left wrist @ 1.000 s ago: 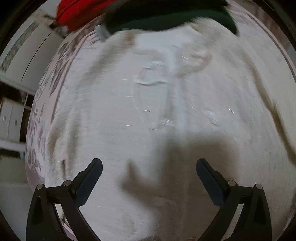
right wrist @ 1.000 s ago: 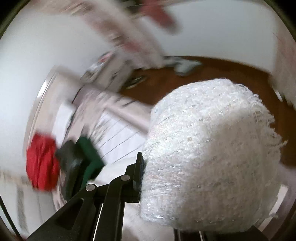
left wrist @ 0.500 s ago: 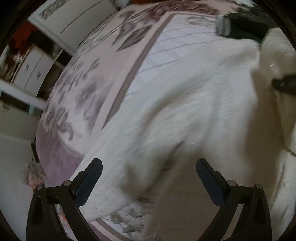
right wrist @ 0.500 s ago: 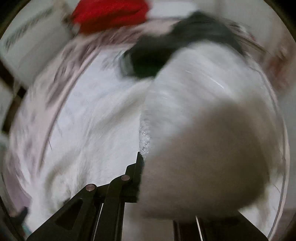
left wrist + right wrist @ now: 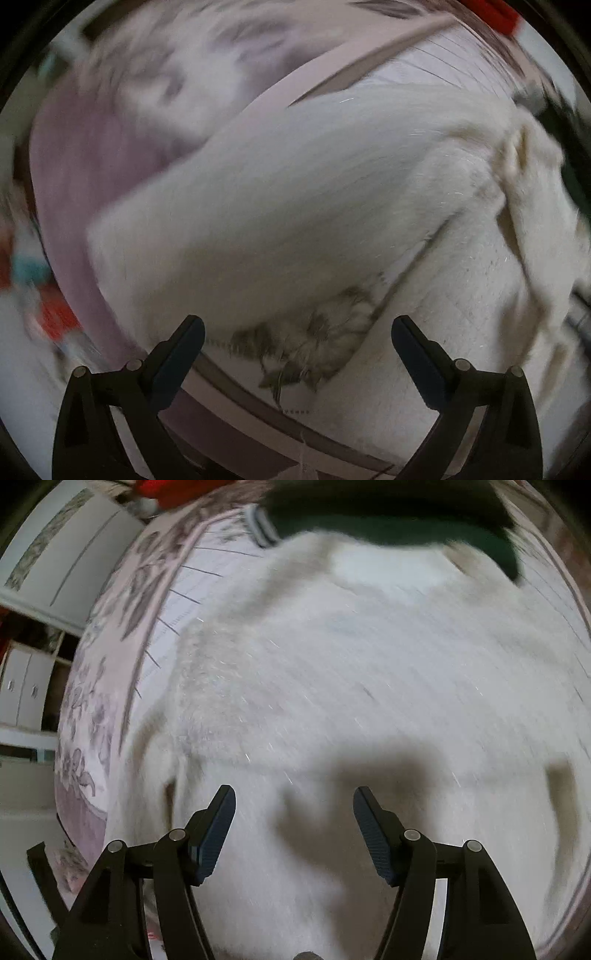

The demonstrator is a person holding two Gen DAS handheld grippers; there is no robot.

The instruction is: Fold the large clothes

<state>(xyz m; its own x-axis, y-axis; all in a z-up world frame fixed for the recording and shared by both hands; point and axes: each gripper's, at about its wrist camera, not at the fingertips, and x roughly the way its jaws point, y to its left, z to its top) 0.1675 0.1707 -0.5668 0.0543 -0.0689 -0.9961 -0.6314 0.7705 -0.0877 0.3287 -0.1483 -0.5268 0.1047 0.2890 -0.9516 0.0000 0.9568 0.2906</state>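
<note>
Nearest, the left gripper (image 5: 297, 345) hangs with fingers wide apart and empty over the near edge of the white sweater (image 5: 295, 206). The right gripper (image 5: 293, 825) is likewise spread and empty above the sweater's body (image 5: 369, 686), which lies flat on the bed (image 5: 99, 686). A sleeve (image 5: 532, 206) seems folded across it. Next move, probably: pinch an edge for another fold. Farther off lie a dark garment (image 5: 388, 520) and a red one (image 5: 162, 491).
</note>
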